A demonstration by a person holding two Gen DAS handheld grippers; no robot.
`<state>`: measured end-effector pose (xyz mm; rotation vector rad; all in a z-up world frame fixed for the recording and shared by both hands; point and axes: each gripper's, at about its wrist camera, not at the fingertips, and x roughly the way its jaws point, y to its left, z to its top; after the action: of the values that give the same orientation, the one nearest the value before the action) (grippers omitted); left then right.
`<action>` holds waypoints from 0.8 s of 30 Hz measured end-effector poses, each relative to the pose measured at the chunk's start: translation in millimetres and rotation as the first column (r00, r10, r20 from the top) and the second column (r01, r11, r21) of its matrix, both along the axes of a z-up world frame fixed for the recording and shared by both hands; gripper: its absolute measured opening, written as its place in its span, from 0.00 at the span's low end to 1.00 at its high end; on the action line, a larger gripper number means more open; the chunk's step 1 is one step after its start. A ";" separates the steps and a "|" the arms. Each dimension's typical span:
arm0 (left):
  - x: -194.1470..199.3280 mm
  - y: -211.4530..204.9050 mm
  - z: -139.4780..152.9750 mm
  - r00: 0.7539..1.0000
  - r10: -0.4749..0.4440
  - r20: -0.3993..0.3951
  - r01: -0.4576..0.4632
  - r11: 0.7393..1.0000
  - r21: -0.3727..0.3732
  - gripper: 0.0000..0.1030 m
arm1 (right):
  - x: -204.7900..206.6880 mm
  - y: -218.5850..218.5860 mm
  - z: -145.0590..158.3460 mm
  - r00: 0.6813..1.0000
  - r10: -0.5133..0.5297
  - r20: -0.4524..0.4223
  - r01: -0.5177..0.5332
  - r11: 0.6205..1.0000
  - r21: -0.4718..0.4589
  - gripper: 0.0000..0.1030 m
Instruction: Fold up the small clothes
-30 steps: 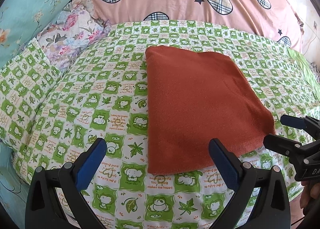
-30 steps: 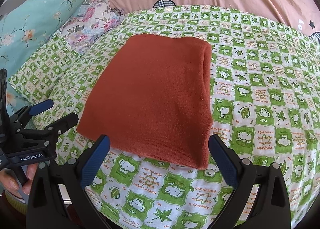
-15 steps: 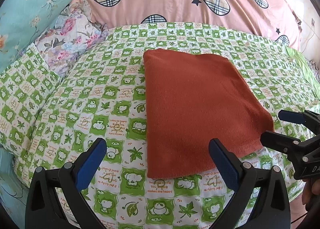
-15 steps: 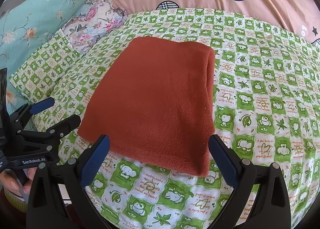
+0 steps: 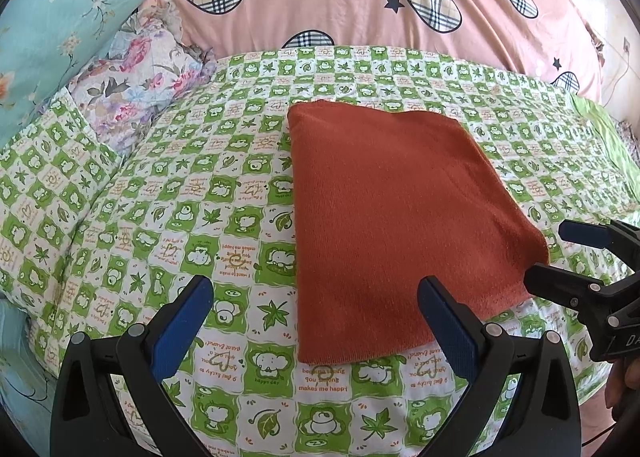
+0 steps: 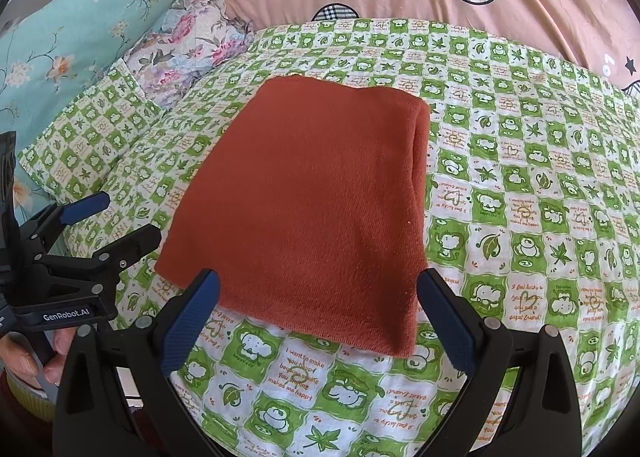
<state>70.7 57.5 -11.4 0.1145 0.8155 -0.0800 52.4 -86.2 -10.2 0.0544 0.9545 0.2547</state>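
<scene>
Left wrist view: your left hand-held gripper [image 5: 316,311] and right hand-held gripper [image 6: 318,307] both gape wide, empty. Rust cloth [image 5: 396,225] lies folded on bed [image 5: 192,193], near edge at 6 o'clock. Next fold requires gripping that edge.

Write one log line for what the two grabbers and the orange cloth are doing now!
left gripper: open, empty | right gripper: open, empty | orange cloth: folded flat on green checked sheet, untouched

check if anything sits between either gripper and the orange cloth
Nothing visible does. The orange cloth lies folded on the green checked sheet, with only bare sheet between it and the open left gripper and open right gripper.
</scene>
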 end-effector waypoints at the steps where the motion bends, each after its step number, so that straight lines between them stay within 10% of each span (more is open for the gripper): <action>1: 0.2 0.0 -0.1 1.000 -0.001 0.000 0.001 1.000 0.000 0.99 | 1.1 -0.7 0.4 1.000 0.002 -0.001 -0.002 1.000 0.000 0.96; 24: 6.5 -5.0 -0.9 1.000 -0.022 -0.006 0.022 1.000 0.013 0.99 | 5.9 -6.6 4.5 1.000 0.007 0.001 -0.007 1.000 0.005 0.96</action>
<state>77.2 52.5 -12.4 0.1360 0.8210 -0.0958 58.3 -92.8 -5.7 0.0552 0.9537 0.2638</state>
